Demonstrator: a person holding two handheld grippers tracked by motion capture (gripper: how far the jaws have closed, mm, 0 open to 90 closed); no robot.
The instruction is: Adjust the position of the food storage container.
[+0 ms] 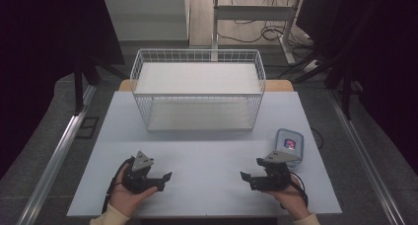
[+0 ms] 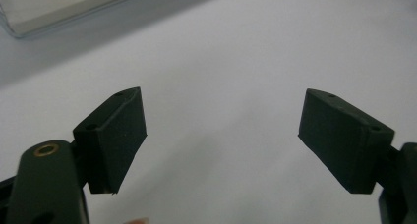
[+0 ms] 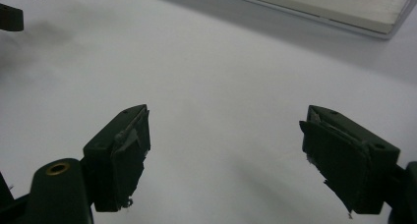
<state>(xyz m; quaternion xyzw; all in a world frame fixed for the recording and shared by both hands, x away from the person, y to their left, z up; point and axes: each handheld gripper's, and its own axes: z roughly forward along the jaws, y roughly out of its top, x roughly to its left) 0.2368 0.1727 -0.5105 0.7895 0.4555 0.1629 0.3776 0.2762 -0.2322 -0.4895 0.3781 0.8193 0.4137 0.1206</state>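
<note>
A white wire basket (image 1: 198,93) stands at the back middle of the white table (image 1: 207,153), with nothing inside it. A small clear box with a blue lid (image 1: 289,145) lies at the right, just beyond my right hand. My left gripper (image 1: 165,181) rests low near the front left, pointing toward the middle, open and holding nothing. My right gripper (image 1: 250,169) mirrors it at the front right, also open. In the left gripper view the left gripper (image 2: 221,135) stands wide apart over bare table; the right gripper (image 3: 223,150) does the same in its own view.
The basket's base (image 2: 59,8) edges into the left gripper view's top left, and the basket base (image 3: 334,5) crosses the right gripper view's top right. Part of the left gripper (image 3: 12,13) shows at that view's top left. Dark floor and cables surround the table.
</note>
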